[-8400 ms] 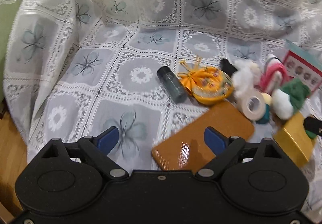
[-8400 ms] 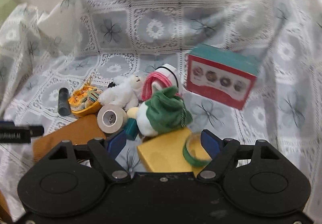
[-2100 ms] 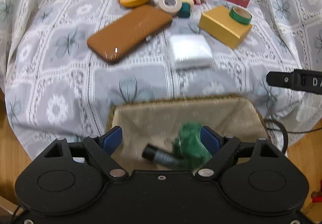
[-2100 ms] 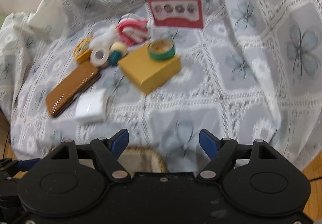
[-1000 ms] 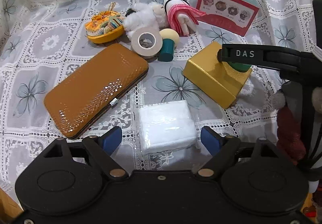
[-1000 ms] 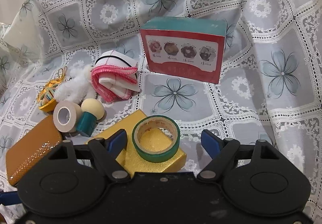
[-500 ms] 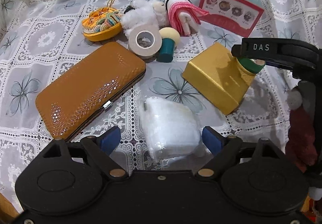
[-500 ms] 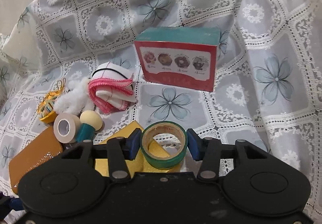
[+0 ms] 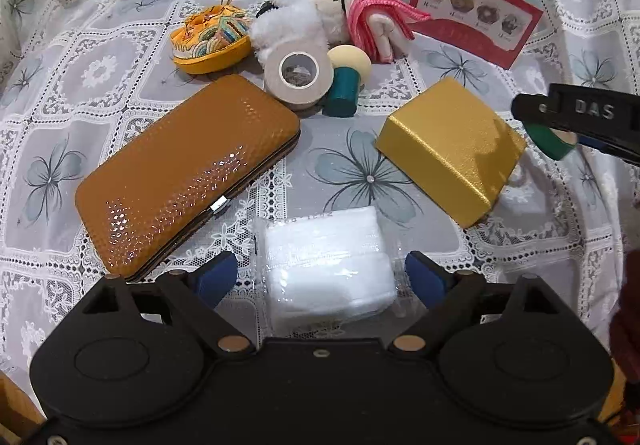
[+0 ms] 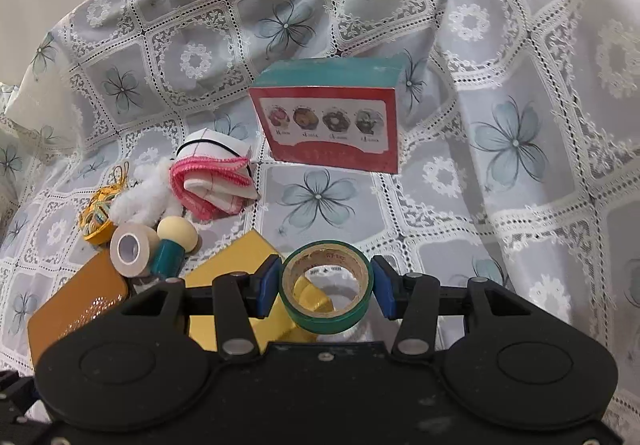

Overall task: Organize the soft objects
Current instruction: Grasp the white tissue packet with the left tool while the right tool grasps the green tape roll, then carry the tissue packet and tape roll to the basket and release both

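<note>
Two grips are in play at once, and the newer one is on my right: the right gripper [image 10: 326, 287] has just been closing and its pads now pinch the green tape roll [image 10: 326, 295] from both sides, where a second ago that roll lay flat on the gold box [image 9: 450, 149] with the jaws spread either side of it. From the left camera the roll now shows off the box's right edge, so I judge it lifted clear. My left gripper [image 9: 318, 277] has been opening a touch and stands wide, its blue pads either side of the white wrapped pack [image 9: 326, 265] but not pressing it; the pack is closer under me than a second ago and squared up again after looking rumpled. I take that pack for tissues or cotton pads, though the glare on its wrapper makes that a guess. For sorting soft things, the tape is hardly soft, so I read the right hand as clearing it out of the way. Still waiting on the lace cloth [image 9: 120, 45] are the white plush toy [image 9: 298, 23], the pink-edged folded cloth [image 9: 374, 21] and the little orange pouch [image 9: 210, 41]; next I would close the left jaws on the pack
</note>
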`<move>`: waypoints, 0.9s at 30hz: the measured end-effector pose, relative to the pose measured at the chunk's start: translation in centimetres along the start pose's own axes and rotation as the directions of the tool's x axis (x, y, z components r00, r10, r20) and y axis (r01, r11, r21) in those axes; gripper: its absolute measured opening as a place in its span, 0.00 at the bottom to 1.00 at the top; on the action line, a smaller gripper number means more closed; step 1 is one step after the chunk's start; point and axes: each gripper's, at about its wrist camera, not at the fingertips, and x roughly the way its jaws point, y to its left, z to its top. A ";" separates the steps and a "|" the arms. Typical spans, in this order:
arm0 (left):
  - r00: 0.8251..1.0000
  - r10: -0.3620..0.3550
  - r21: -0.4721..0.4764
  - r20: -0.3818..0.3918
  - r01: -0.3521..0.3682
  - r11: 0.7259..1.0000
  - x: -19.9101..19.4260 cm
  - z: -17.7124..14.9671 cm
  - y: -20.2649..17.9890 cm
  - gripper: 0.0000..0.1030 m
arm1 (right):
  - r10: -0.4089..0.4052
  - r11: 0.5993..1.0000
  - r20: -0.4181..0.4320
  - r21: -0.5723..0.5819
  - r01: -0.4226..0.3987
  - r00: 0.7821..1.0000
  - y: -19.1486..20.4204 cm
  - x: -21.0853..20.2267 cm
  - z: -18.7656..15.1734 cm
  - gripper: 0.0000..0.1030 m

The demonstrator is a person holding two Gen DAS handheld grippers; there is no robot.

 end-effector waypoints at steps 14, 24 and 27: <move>0.999 0.039 0.033 0.009 -0.039 0.999 -0.1 -0.1 -0.9 0.71 | 0.003 1.000 0.000 0.028 -0.003 1.000 -0.7 -3.5 -2.2 0.46; 0.999 0.030 0.039 0.019 -0.031 0.999 -0.6 -0.2 -0.9 0.58 | 0.003 1.000 -0.005 0.027 -0.003 1.000 -0.7 -6.1 -3.9 0.46; 0.999 0.035 0.033 0.025 -0.036 0.999 -1.0 -0.4 -0.7 0.58 | 0.003 1.000 -0.011 0.018 -0.003 1.000 -0.5 -6.7 -4.4 0.46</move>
